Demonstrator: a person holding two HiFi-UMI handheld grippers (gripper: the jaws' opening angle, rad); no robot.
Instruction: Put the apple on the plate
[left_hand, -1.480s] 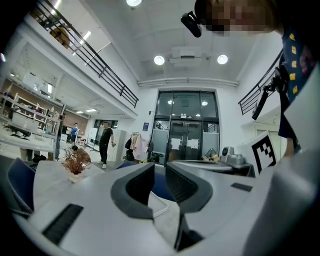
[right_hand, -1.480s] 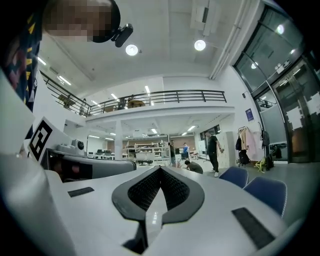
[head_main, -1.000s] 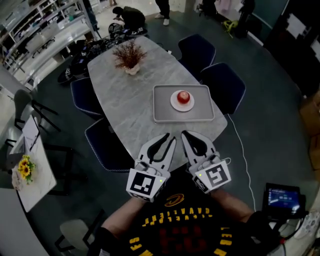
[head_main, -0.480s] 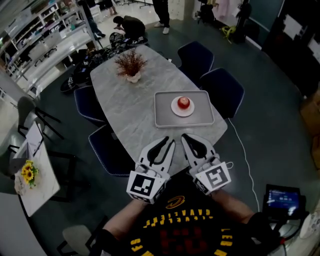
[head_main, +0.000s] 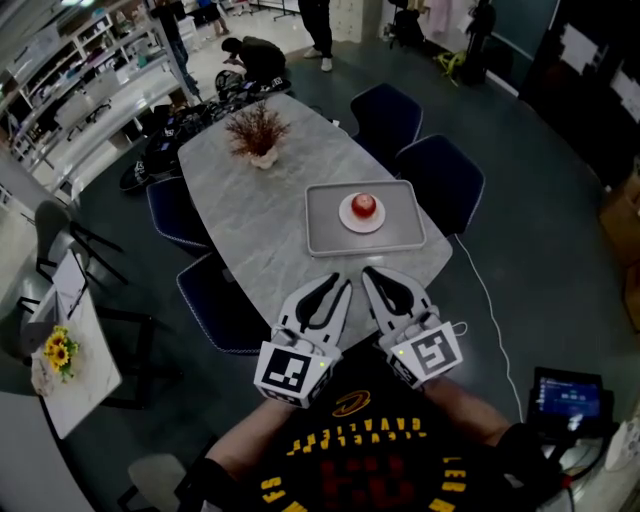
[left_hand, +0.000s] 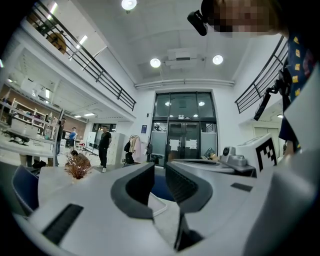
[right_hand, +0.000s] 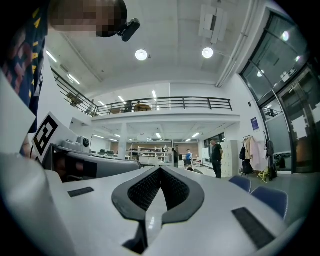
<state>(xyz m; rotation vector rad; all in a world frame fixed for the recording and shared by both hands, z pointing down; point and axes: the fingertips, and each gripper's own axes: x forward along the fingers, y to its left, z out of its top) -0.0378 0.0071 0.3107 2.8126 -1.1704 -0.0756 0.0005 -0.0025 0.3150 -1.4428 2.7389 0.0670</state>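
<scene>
1. Open hall floor surrounds a long pale table, with dark chairs tucked along both sides and a dried plant at the end farthest from the tools.
2. Both tools hang side by side close to the person's chest, at the near end of the table, tips pointing forward and toward each other. Judged from that, this is a resting pose, not a reach.
3. The left gripper is released: its own view shows the two jaws a narrow gap apart, with only chair and table showing through that gap, so it carries nothing.
4. The right gripper is clenched on nothing: its own view shows the two jaws meeting at the tips, and nothing sits between the pads.
5. The apple lies straight ahead of the tips, a little nearer the right tool's line than the left's, and well apart from both.
6. It rests in the middle of a small white plate, and the plate sits on a grey tray whose near edge faces the tools.
7. With the apple on the plate and both tools empty and held back, the task looks finished; nothing on the table seems to need another move.
8. Neither gripper view shows the apple, since both cameras look level across the room.
</scene>
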